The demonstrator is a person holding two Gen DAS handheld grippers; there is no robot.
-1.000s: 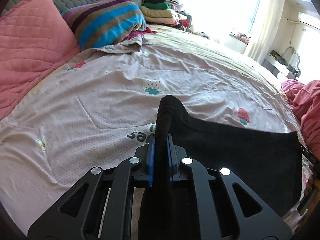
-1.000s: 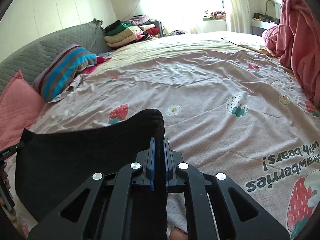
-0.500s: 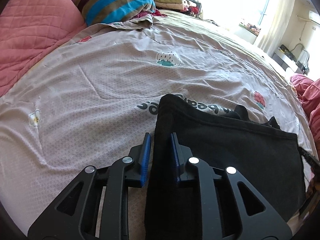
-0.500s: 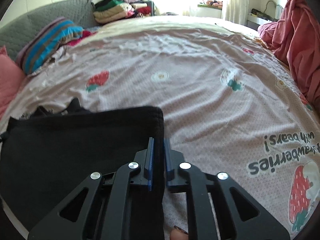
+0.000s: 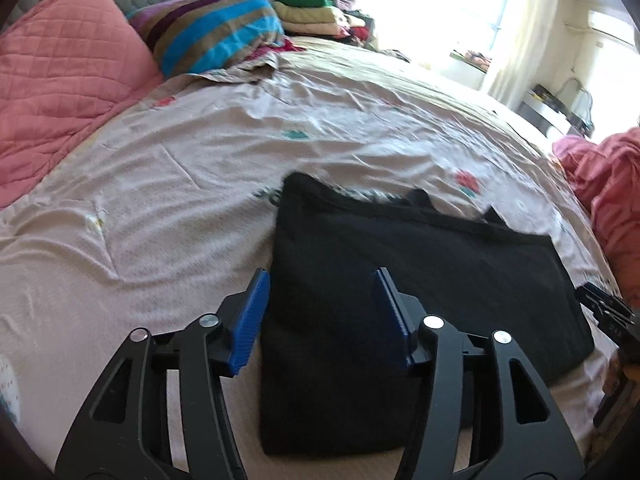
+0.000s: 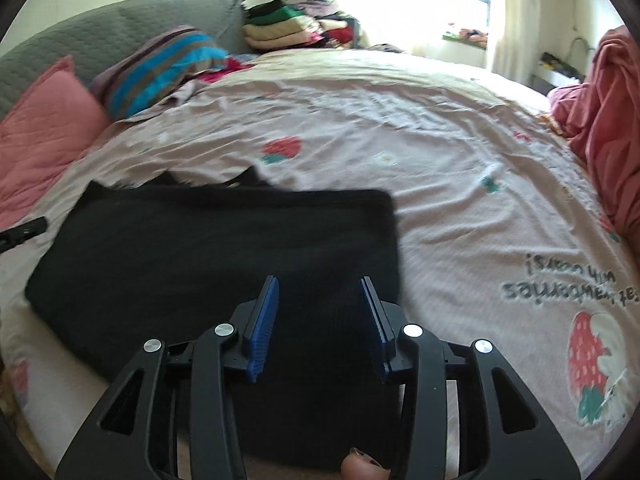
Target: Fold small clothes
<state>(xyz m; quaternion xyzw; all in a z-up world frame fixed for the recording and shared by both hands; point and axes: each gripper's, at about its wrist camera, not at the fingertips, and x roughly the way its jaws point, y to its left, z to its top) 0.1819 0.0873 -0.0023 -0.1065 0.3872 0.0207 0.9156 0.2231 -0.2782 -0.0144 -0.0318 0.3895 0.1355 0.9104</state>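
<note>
crinkled printed bedsheet (image 5: 200,184); flat rectangular black knit garment (image 5: 420,264) folded on it

Both claws (image 5: 320,300) (image 6: 318,308) freshly parted

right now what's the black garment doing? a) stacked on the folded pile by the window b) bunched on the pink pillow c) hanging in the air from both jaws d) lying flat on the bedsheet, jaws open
d: the black garment lies spread flat on the bedsheet, and both the left gripper and right gripper have jaws apart, no pad pressing on it.

garment (image 5: 420,280) on bedsheet (image 5: 180,200) | pillows (image 5: 60,80) far-left | clothes stack (image 5: 308,12) behind
</note>
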